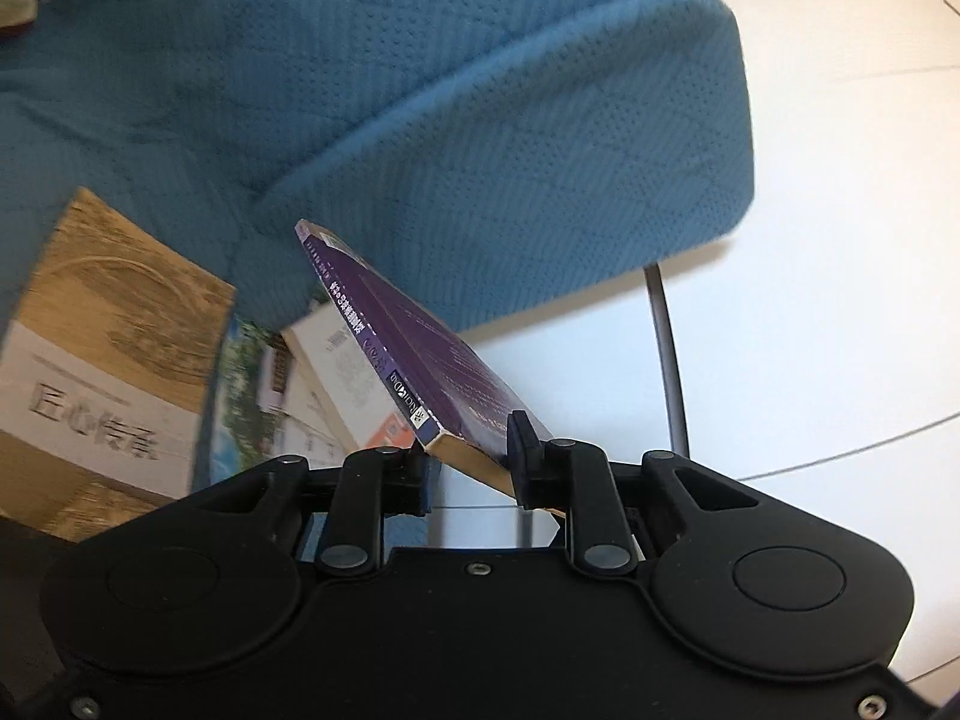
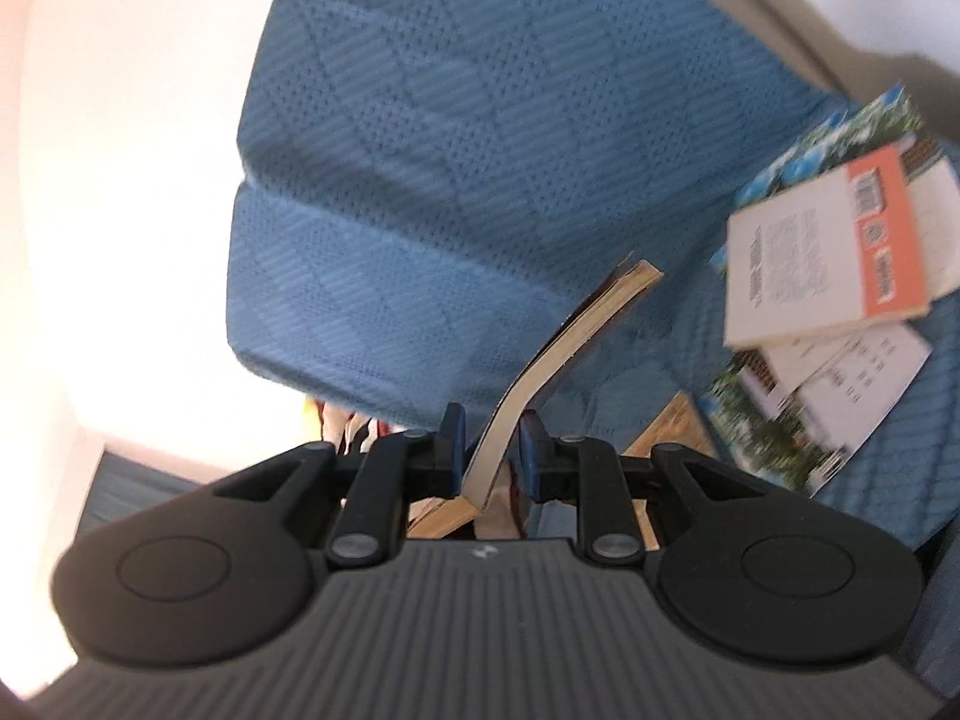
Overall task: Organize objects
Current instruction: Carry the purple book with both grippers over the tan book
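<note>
Left gripper (image 1: 474,450) angled downward, jaws pinching the purple book (image 1: 420,342) above the blue cushion (image 1: 480,120); right gripper (image 2: 489,450) likewise, jaws clamping a yellowed-page book (image 2: 576,324) beside that cushion (image 2: 420,150).

Blue quilted sofa cushion (image 1: 480,120), raised padded edge over pale tiled floor (image 1: 840,240), tan wood-patterned book (image 1: 102,372) flat on it, beside a landscape-cover book (image 2: 774,420) under a white-and-orange book (image 2: 828,252)
</note>
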### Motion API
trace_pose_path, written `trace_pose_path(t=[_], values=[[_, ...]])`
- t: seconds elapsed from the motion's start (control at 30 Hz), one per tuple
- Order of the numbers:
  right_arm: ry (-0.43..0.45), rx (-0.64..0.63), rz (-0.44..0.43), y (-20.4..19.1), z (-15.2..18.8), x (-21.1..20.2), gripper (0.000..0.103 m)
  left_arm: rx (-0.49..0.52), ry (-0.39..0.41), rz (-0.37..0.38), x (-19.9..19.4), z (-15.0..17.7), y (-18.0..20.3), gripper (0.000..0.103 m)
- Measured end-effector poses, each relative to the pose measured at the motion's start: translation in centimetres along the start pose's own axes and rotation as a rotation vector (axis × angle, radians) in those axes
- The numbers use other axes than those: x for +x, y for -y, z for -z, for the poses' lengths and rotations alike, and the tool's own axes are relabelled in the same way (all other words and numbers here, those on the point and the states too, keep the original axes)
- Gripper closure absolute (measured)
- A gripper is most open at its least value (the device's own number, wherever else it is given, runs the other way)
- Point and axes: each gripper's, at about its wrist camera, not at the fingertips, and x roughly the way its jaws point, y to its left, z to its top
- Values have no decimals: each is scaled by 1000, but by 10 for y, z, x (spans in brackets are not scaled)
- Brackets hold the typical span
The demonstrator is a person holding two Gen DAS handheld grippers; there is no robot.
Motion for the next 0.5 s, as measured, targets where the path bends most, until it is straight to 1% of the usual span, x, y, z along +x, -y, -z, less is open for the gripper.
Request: trace_pose_path(t=[0.13,0.23,0.33,0.5], values=[[-51,-16,3,-6,16,27,80,-34,23,-16,-22,-10,-24,81],[-86,-28,5,-6,24,46,80,-36,40,-37,-33,-16,-40,81],[-119,-22,16,-1,31,66,80,-50,42,-51,-37,-23,-59,81],[-154,-38,57,10,42,92,80,-102,16,-60,-33,-32,-97,81]])
